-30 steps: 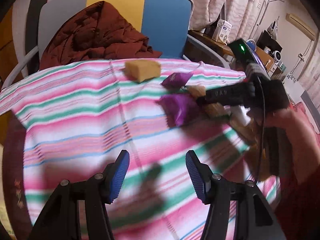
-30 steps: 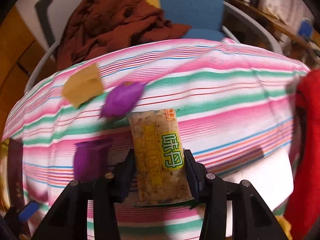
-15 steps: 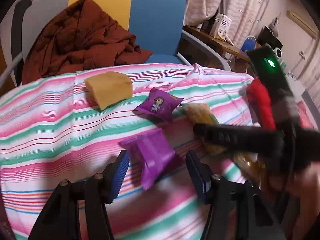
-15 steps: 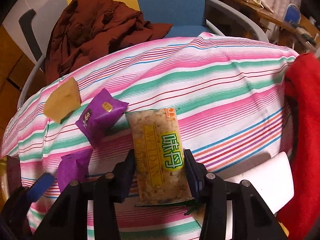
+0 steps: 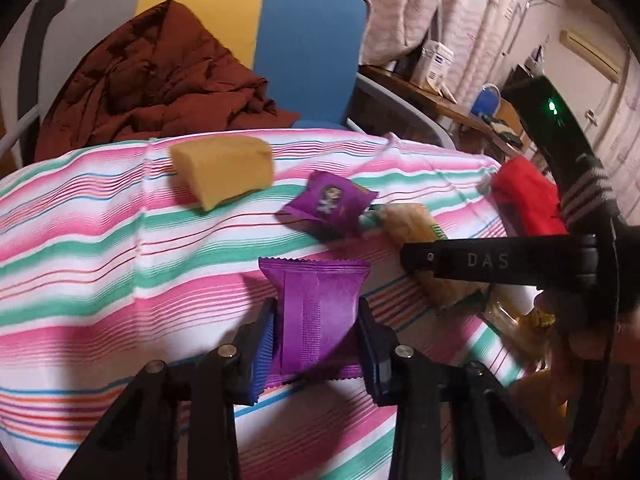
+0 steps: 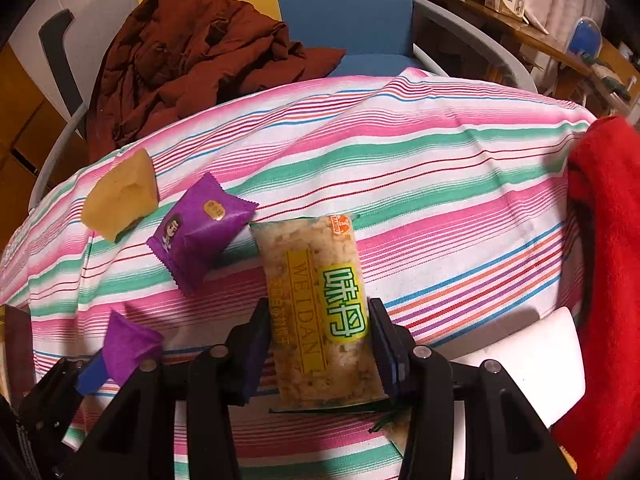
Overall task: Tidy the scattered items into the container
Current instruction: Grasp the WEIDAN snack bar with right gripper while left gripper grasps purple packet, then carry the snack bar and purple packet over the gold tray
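Observation:
My left gripper (image 5: 316,344) is shut on a plain purple snack packet (image 5: 316,312), held just over the striped tablecloth (image 5: 100,272). It also shows at the lower left of the right wrist view (image 6: 128,346). My right gripper (image 6: 320,344) is shut on a clear rice-cracker packet with a yellow-green label (image 6: 320,304); it shows at the right of the left wrist view (image 5: 416,228). A second purple packet with a cartoon face (image 6: 198,232) and a yellow sponge-like block (image 6: 120,200) lie on the cloth. A white container (image 6: 528,356) sits at the right.
A red cloth (image 6: 608,264) lies at the table's right edge beside the container. A chair with a brown jacket (image 6: 192,52) stands behind the table. A cluttered wooden desk (image 5: 448,100) is at the far right.
My left gripper moved forward to the plain purple packet and closed on it. My right gripper still holds the rice-cracker packet, having shifted a little.

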Motion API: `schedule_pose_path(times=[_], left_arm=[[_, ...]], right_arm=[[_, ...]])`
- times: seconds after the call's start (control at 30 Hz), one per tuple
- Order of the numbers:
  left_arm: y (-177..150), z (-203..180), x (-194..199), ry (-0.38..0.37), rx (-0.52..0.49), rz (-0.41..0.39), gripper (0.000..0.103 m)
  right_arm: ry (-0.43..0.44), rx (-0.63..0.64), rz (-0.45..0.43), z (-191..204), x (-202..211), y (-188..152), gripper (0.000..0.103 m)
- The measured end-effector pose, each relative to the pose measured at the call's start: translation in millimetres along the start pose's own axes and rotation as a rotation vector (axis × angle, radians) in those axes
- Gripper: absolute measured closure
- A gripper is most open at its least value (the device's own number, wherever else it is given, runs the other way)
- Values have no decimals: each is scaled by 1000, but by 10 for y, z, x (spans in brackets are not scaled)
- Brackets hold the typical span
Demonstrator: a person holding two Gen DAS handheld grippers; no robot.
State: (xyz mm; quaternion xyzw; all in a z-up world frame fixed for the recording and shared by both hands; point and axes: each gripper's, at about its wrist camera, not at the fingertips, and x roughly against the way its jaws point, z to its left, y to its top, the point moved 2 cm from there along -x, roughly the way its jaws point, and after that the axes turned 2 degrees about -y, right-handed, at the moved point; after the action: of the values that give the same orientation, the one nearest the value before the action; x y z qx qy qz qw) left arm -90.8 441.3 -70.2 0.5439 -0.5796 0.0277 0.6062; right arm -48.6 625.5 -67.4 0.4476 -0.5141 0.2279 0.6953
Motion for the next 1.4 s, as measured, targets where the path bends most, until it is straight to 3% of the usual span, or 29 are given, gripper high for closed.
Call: schedule_pose_path(times=[0.17,0.33,0.63,0.83,0.97,1.13,1.4], left_arm=[[-129,67,143,5,-7,-30,67],[-301,107,307,10,-42,-47,67],[-601,421,679,10,50,-99,68],[-746,578,853,19,130,-99,68],[-845,619,1076,12,146,-118,68],[-928,496,1376,28,37,-160,68],[-1093,637,1830,37,43,-194,68]], right_arm=[[-19,32,-14,42,-1,15,55],[27,11,-26,32,28,16,56],[15,-2,-59,104,99,-1,56],[2,-5,-164,99,295,46,56],[34,44,-242,256,443,70,56],[46,131,-278,521,514,12,56],[31,296,-340,960,586,-175,56]])
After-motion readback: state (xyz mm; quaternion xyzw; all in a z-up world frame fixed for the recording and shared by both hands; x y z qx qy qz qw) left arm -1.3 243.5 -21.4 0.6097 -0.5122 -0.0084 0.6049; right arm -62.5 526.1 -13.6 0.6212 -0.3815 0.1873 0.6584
